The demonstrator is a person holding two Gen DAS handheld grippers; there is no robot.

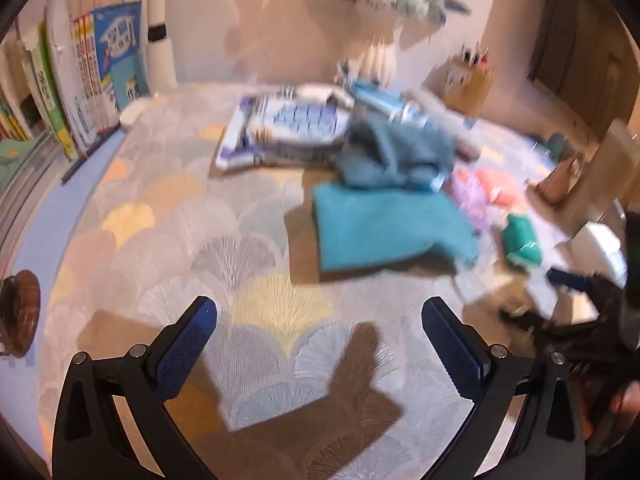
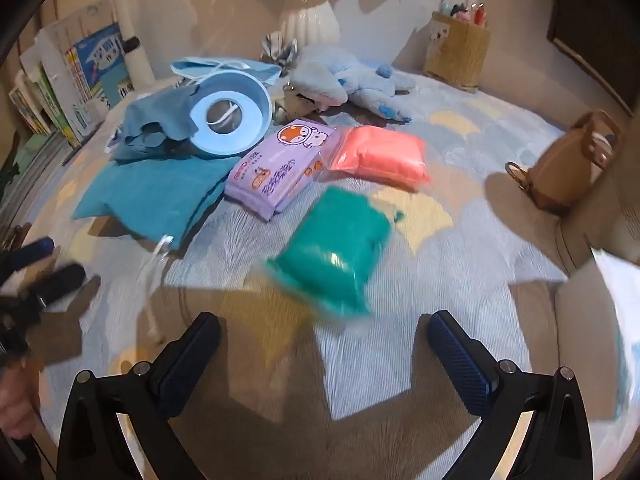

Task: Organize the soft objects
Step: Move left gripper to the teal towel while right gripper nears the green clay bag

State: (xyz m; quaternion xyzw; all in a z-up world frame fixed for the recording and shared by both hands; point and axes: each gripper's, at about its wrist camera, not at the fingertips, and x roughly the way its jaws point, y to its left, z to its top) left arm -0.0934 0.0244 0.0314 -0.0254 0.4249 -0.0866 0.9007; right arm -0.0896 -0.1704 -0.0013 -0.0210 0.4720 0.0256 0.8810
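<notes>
Soft things lie on a patterned tablecloth [image 2: 460, 208]. In the right wrist view a green soft pack [image 2: 336, 256] lies just ahead of my open, empty right gripper [image 2: 324, 344]. Behind it lie a pink pack [image 2: 380, 156], a purple wipes pack [image 2: 280, 164], a folded teal towel [image 2: 152, 196], a crumpled blue cloth [image 2: 160, 128] and a blue plush toy [image 2: 360, 80]. In the blurred left wrist view my left gripper [image 1: 320, 328] is open and empty over bare cloth, short of the teal towel [image 1: 384, 228] and the green pack [image 1: 520, 240].
Books [image 1: 80, 92] stand along the left edge. A white vase [image 2: 308, 20], a pen holder [image 2: 456, 52] and a brown bag [image 2: 568, 168] stand at the back and right. A blue tape roll [image 2: 228, 116] rests on the blue cloth. A flat box [image 1: 280, 128] lies behind the towel.
</notes>
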